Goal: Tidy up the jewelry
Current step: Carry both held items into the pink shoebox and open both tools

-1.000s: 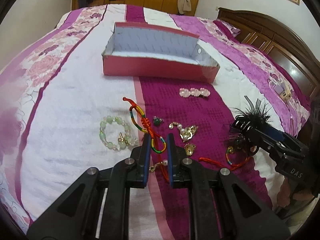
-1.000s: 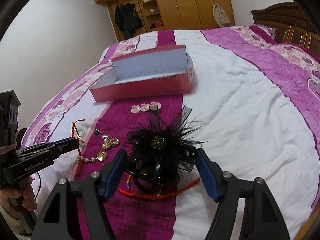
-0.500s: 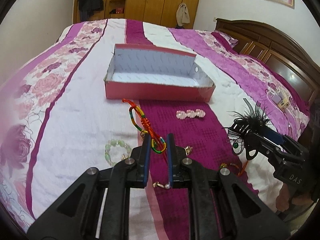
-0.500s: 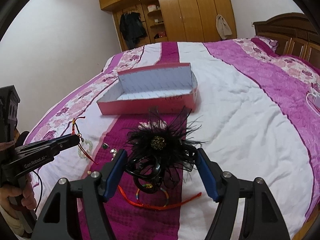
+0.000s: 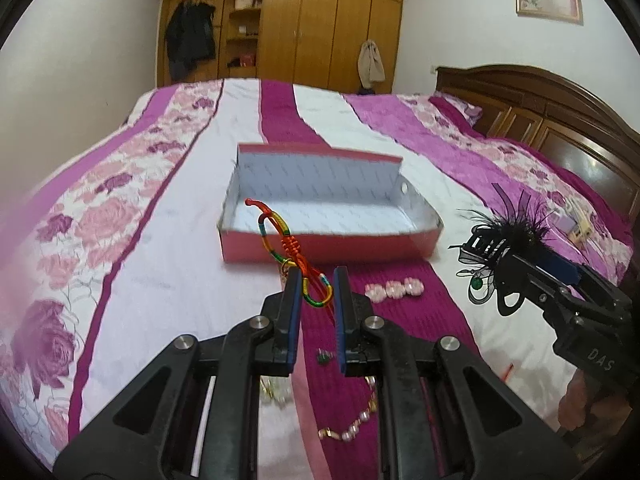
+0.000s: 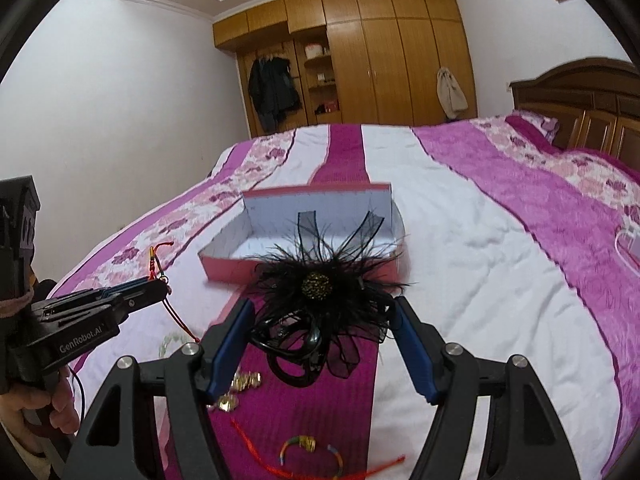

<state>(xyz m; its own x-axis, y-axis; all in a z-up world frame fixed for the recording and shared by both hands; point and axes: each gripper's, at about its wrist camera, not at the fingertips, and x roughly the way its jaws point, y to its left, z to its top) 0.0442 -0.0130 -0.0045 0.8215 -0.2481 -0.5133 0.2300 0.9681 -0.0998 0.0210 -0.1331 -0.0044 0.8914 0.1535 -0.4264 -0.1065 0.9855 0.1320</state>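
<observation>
The bed, covered in a spread of white, pink and purple stripes, fills both views, with a wooden headboard along its far right side and a wardrobe beyond its far end. The landmark is the pink box, an open, lidless tray with a white lining, lying on the middle of the bed. Its floor shows bare white; no item is seen inside it. Wide stretches of spread lie open to the left, right and beyond the box.

The right gripper hangs above the spread on the near right of the box, its fingers set fairly wide and bearing on a black feather hair clip, which is lifted off the bed. The left gripper hangs just short of the box's near wall, its fingers drawn close and pinching a red braided cord bracelet; the cord's free end rises over the near wall.

Still lying on the spread on the near side of the box: a pink bead clip closest to the box, then a pearl chain, gold pieces, a second coloured cord bracelet, and a small green stone.
</observation>
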